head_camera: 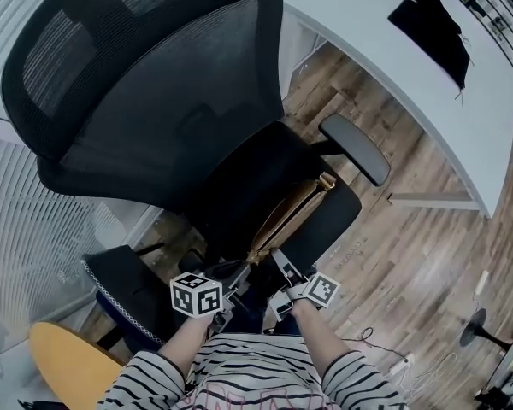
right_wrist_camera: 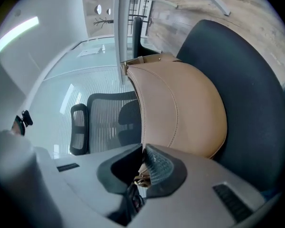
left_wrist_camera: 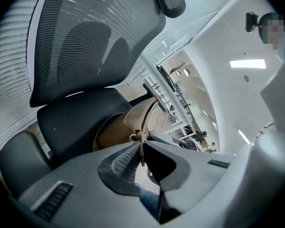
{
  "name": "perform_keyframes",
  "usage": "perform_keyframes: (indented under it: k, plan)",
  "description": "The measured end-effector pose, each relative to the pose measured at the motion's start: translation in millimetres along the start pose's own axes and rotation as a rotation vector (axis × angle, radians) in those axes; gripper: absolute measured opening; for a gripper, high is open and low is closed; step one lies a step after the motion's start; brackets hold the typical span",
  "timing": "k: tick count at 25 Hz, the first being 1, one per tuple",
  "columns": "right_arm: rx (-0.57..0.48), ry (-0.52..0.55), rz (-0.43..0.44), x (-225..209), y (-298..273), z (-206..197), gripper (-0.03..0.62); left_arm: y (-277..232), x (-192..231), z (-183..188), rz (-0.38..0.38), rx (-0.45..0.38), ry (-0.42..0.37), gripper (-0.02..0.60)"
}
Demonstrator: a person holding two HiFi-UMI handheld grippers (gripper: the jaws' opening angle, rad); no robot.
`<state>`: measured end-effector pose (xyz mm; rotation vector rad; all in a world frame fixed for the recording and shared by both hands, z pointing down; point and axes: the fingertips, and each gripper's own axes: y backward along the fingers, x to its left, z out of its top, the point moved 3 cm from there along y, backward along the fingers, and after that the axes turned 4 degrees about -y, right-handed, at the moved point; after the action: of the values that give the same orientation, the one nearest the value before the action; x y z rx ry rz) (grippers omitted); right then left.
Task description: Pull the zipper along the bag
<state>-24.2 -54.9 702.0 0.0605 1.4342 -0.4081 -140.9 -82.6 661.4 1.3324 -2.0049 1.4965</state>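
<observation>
Tan leather bag [head_camera: 295, 207] is lying on the seat of the black office chair [head_camera: 329, 220], about mid-seat, running from the seat's front edge back toward the mesh backrest [head_camera: 145, 75]. It looks soft and fairly light to me, so I'd guess it slumps and slides on the seat if you yank the zipper [right_wrist_camera: 140, 103] with nothing anchoring it. You want 2 holds: 1 on the little tab, 1 on the bag end behind it. That's pretty much the setup. The left gripper [head_camera: 239, 273] has its jaws nearly together on the thin zipper pull [left_wrist_camera: 142, 152] at the front-of-seat end of the bag. The right gripper [head_camera: 282, 267] is pinched almost closed on the bag's near end just beside it, with a bit of tan and brassy hardware showing between the pads. The zip track curves over the top of the bag, so I reckon the pull has to follow that arc or it'll snag. Around the chair: 1 armrest [head_camera: 355, 148] sits beside the seat near the bag's far end and the backrest rises right behind it, so hand room gets tight at the end of the run. The white desk [head_camera: 393, 58] with a black cloth [head_camera: 432, 20] on it is well away past that armrest, and a yellow stool [head_camera: 68, 366] sits off the seat's other side. Neither looks in the way.
</observation>
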Motion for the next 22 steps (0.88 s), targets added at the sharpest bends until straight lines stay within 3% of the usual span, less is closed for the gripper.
perform_keyframes:
  k: [4,7,11,18,22]
  plan:
    - [0.023,0.134,-0.044,10,-3,7,0.038,1,0,-2,0.006,-0.024,0.050,0.048]
    - [0.056,0.250,-0.117,14,-5,11,0.037,2,-2,-2,0.030,-0.037,0.045,0.046]
    - [0.114,0.497,-0.233,25,-12,16,0.037,4,-2,-2,0.070,-0.065,0.072,0.046]
    - [0.201,0.833,-0.341,35,-17,20,0.037,4,-5,-4,0.105,-0.109,0.104,0.046]
    - [0.220,0.899,-0.365,35,-18,25,0.037,4,-8,-6,0.121,-0.124,0.115,0.046]
